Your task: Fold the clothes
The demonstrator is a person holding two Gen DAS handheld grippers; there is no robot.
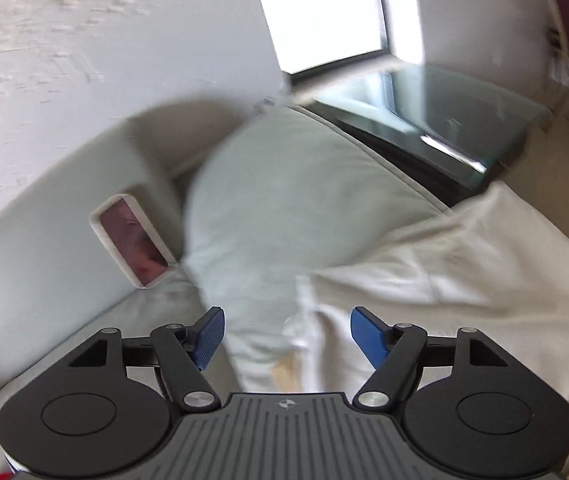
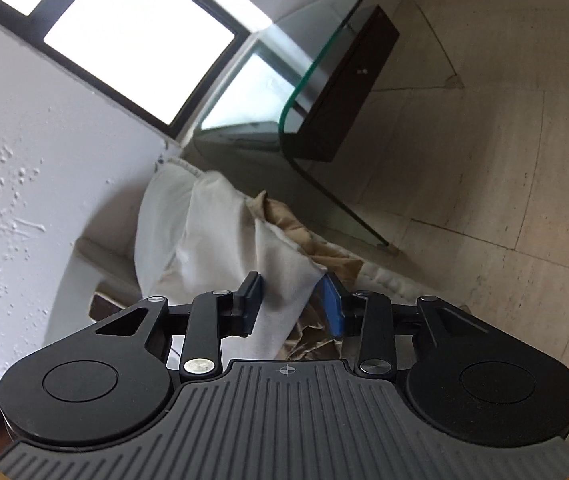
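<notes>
White cloth [image 1: 424, 264] lies draped over the pale sofa cushion [image 1: 284, 184], running away to the right of the left gripper [image 1: 287, 336], whose 2 blue pads stand wide with nothing between them. Nearer is the right gripper [image 2: 292, 300]: half open, a fold of the cloth between its pads, unpinched.

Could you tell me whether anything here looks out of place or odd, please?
A white-framed phone or tablet is tilted against the sofa back beside the pale cushion, where laundry could knock it. The white garment lies bunched over a tan cloth, not flat. Nothing looks spilled or damaged.
</notes>
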